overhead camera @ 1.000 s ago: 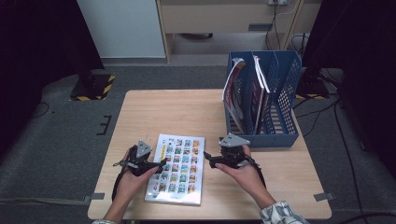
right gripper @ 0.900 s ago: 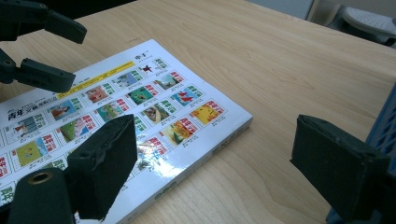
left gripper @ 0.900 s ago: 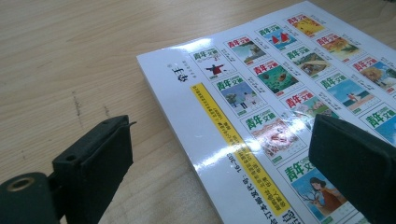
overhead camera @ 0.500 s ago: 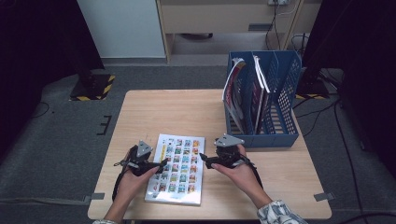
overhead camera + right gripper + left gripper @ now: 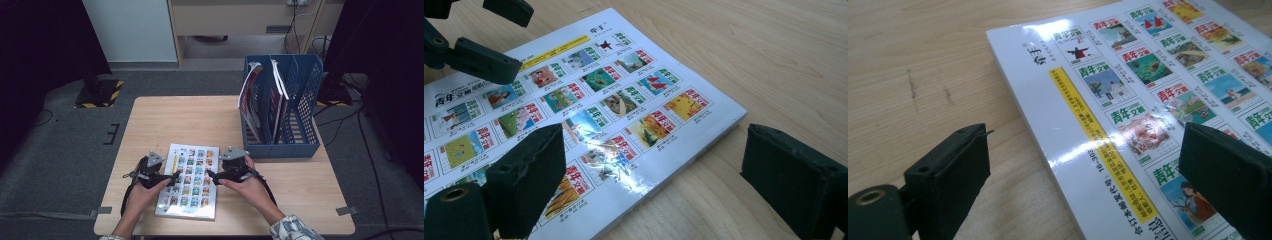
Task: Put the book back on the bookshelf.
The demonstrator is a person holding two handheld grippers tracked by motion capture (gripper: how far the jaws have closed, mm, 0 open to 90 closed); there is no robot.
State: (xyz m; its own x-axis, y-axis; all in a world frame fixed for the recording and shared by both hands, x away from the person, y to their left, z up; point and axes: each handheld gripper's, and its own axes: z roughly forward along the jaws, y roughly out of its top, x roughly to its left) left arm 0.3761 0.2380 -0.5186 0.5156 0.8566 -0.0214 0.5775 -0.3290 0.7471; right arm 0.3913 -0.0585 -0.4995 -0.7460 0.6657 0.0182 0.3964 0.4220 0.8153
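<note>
High view: your left gripper (image 5: 176, 176) and right gripper (image 5: 209, 175), both spread wide and empty, flank the glossy white picture-grid magazine (image 5: 191, 179) at the wooden table's (image 5: 165, 120) front edge. Straddle each edge squarely before you clench, you risk skidding it.

Glossy paper magazine (image 5: 1128, 115) on a matt wood-grain table (image 5: 175, 120); perforated blue file rack (image 5: 300, 100), probably plastic

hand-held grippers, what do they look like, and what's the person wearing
Each hand-held gripper, left and right, is black with two blocky dark pads, a grey three-cornered plate on top and a thin black trailing cable. The person's right sleeve is pale with a dark pattern.
</note>
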